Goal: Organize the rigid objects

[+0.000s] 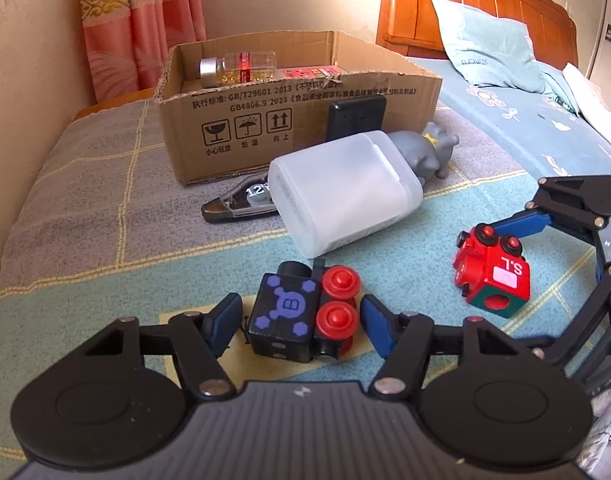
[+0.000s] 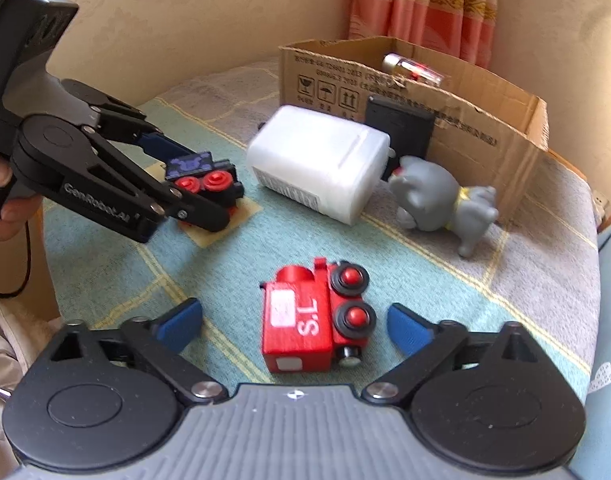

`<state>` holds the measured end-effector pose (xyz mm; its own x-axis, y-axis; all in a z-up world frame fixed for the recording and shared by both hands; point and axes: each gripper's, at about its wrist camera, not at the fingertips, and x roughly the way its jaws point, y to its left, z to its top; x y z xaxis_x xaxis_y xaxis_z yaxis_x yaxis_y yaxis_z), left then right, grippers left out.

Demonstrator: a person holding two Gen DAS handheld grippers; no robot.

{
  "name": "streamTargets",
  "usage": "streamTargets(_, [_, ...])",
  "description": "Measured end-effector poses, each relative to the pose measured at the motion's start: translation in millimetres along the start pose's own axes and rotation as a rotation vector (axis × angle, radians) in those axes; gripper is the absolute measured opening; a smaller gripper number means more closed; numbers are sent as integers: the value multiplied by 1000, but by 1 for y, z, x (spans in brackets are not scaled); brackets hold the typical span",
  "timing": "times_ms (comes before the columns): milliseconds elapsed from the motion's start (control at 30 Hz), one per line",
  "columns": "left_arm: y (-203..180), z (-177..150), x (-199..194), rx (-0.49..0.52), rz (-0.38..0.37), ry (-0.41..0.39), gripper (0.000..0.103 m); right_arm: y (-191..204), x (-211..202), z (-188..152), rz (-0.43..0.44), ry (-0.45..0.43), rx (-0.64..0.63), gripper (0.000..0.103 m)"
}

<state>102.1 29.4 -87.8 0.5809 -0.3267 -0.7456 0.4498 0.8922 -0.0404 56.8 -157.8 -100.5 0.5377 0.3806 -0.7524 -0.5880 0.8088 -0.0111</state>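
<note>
Left wrist view: left gripper (image 1: 301, 320) straddles black toy train (image 1: 301, 316), pads not touching | right gripper (image 2: 293, 328) apart around red toy train (image 2: 313, 324) | centre pads on bodies, squeeze evenly, then carry to cardboard box (image 1: 305, 120).

We see a bed (image 1: 85, 208) with a checked cover. On it, between our left fingers, lies a black toy train (image 1: 301, 312); beyond it a white container (image 1: 345, 196), a clip (image 1: 237, 206), a grey figurine (image 1: 425, 150) and a cardboard box (image 1: 289, 120). To the right a red toy train (image 1: 493, 268) lies.
</note>
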Motion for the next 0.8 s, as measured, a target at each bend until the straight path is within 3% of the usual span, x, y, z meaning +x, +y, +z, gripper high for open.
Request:
streamTargets(67, [1,0,-1,-3,-4,0,60,1,-1,3,2,-2,-5,81])
streamTargets(233, [1,1,-1,-2,-11,1,59,2,-5,4,-15,2,-21,77])
streamTargets(567, [-1,2,-1,15,-15,8,53,-1,-8,6,-51,9,-9,55])
streamTargets(800, [-2,3,-3,33,-21,17,49,-1,-9,7,-77,23,-12,55])
